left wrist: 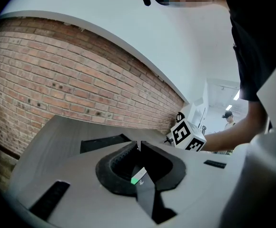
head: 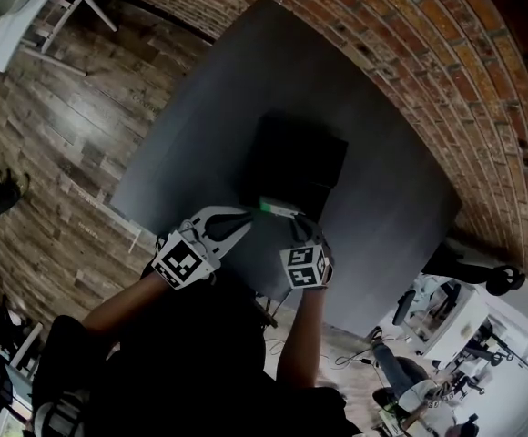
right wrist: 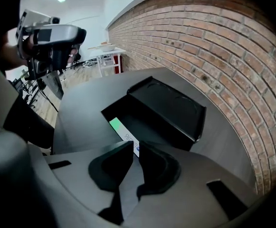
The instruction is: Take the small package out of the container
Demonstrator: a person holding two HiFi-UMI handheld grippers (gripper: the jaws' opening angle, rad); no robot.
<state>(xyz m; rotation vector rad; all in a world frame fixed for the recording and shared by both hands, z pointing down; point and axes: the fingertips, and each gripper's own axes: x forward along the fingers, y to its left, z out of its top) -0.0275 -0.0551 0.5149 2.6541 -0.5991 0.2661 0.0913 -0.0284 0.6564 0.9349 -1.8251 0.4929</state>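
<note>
Though hemmed by a brick wall from twelve to three o'clock and a plank floor round nine in the head view, leaves a broad grey table bare through the middle. On it, dead centre, a black container, open, its lid thrown back toward one o'clock in the right gripper view. At the container's six o'clock edge, both tools pointing in: left gripper from seven o'clock, right gripper from five. Right gripper narrow, pinched on the white end of the package. Package slim and flat, long axis running from those jaws away toward eleven o'clock, green end farthest, hugging the container's near wall and seemingly not yet clear of it. Left gripper fully closed, nothing caught at its tips; green end glimpsed through the hollow behind them, touching or not impossible to tell. So: right side on the package, left just beside the far end. Probably calls for a lift up and back toward six o'clock, roughly along that long axis. In the way, by this reading: the near wall under the package and the left gripper crowding the green end; lid well apart at the far side, no hindrance.
</note>
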